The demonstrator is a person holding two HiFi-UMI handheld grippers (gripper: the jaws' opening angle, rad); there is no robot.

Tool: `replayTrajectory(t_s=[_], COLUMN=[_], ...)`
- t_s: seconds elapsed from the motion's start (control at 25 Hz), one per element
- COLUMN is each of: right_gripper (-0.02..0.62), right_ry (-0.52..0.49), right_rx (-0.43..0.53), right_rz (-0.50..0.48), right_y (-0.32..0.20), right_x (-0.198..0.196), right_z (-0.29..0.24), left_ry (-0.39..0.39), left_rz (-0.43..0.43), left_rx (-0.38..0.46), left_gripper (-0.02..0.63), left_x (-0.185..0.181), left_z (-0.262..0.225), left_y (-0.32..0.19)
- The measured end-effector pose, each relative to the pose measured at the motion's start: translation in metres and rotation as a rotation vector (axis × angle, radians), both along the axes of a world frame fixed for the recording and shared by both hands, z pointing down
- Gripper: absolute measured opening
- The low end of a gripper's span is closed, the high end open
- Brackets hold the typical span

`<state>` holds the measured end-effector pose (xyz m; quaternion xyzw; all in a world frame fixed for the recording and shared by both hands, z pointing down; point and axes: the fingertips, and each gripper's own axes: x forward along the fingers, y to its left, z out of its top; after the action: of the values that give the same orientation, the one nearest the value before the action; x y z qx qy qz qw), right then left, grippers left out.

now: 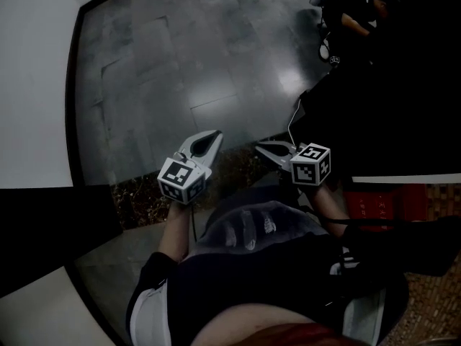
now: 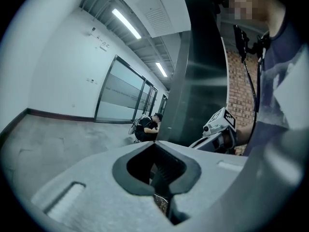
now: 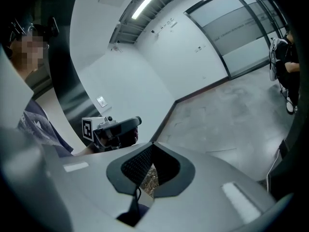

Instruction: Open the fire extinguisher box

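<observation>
floor (image 1: 216, 63): grey polished tiles are filling the head view from nine to one o'clock, and a white wall (image 1: 29, 85) is running down the nine o'clock side.
red box (image 1: 382, 206): it is sitting low at four o'clock from the right gripper, partly hidden in shadow. It is judged to be the fire extinguisher box, and neither gripper is touching it.
seated person (image 1: 349, 6): crouching far off at one o'clock, well apart from the work.
left gripper (image 1: 216, 134): its jaws are pressing together on nothing, and it is pointing toward one o'clock over bare floor.
right gripper (image 1: 259, 147): its jaws are likewise meeting with nothing between them, tip aiming toward ten o'clock, close beside the left one.
step in hand: the approach is only beginning, and the box is waiting unopened as far as can be seen.
next move: this is calling for a turn toward three o'clock, jaws parting, then a reach for the door's edge or handle.
writing: pale marks are showing on the red box, too small to read. The marker cubes (image 1: 180, 179) are carrying only black-and-white squares.
</observation>
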<state>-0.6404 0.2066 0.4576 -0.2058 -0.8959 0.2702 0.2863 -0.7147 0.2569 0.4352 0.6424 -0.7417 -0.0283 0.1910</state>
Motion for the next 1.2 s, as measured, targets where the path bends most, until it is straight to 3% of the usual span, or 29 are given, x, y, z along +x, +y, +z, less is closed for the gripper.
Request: replayTrajectory(t_s=[0.2,0.44,0.68,0.92,1.0,1.08,1.2], right_gripper=[-0.003,-0.003,-0.003,-0.002,-0.002,-0.002,-0.002], right_ry=[-0.056,-0.216,-0.31,-0.309,-0.308,-0.329,-0.39], right_rx=[-0.037,-0.225,-0.287,-0.312,-0.258,-0.212,-0.239], right_rz=[-0.045,-0.194,-0.338,-0.466,-0.446,-0.355,-0.217], right_y=[0.007,-0.004,-0.08,-0.063,-0.076,-0.121,-0.188], right_x=[-0.018,-0.036,-0.083,-0.075,-0.08,-0.095,-0.114], right_z=[-0.02,-0.089,-0.097,-0.093,-0.088,-0.089,-0.101], left_ry=[0.03,0.006,0.005,-0.037,-0.047,-0.065,-0.076], left_rz=[0.003,0.069,0.051,0.06,0.048,0.037,0.026], left_rx=[0.029,0.076,0.06,0.024,0.007,-0.008,-0.022], left_gripper=[0.0,-0.002,0.0,0.0,0.0,0.0,0.0], left_x=[-0.011,-0.011,-0.057,-0.057,-0.058,-0.065,-0.082], left_z=[0.002,-0.033,-0.034,-0.043,-0.042,-0.042,-0.054], left_y=[-0.004,-0.044,-0.127,-0.145,-0.156,-0.186,-0.23])
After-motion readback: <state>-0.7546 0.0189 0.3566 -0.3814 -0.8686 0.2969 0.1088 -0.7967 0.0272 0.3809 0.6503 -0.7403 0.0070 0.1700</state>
